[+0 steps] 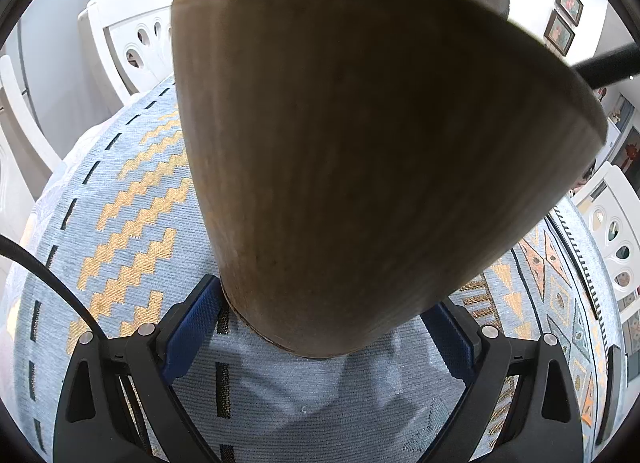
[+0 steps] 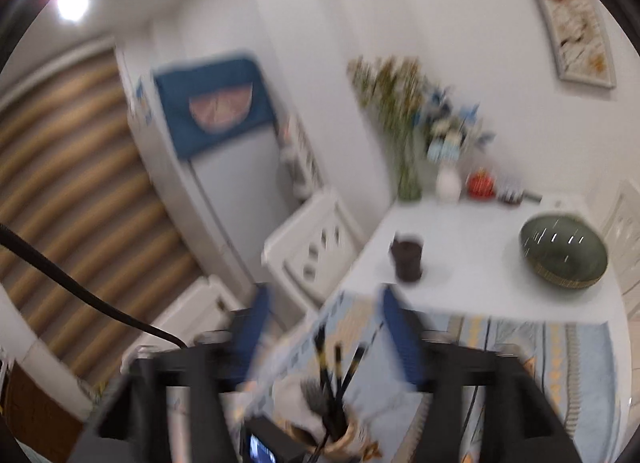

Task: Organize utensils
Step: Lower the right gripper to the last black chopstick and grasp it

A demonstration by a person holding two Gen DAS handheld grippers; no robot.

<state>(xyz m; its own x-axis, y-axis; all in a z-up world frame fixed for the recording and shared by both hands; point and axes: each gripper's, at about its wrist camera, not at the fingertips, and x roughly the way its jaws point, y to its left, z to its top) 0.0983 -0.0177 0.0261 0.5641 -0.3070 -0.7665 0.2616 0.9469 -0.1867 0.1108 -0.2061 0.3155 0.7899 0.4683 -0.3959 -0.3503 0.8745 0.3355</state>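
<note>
Left wrist view: your left gripper (image 1: 320,323) has its blue pads (image 1: 192,327) pressed against the base of a wooden cup (image 1: 360,151), one pad on each side, the fingers partly open around it. The cup flares wider toward its rim and fills most of the view, standing on a pale blue cloth (image 1: 120,191) with yellow zigzags. Dark handles (image 1: 604,69) stick out past the cup's rim at the upper right. White chairs (image 1: 132,43) stand behind the table.

From the right wrist, everything is smeared by motion blur. Your right gripper (image 2: 324,323) has its fingers well apart, and nothing is between the pads (image 2: 404,343). Below them, near the bottom edge, you can see the cup (image 2: 344,439) again, holding the utensils (image 2: 332,391): several dark handles with yellow bands stand upright in it, along with what looks like a spoon bowl, though the blur makes that hard to confirm. A black device with a small lit screen (image 2: 260,449) sits just beside the cup at the bottom edge.

Farther off, a white table (image 2: 480,255) carries a dark mug (image 2: 408,257), a green bowl (image 2: 564,257), and a vase of flowers (image 2: 404,131) against the wall. A black cable (image 2: 80,291) crosses the left of the view.
</note>
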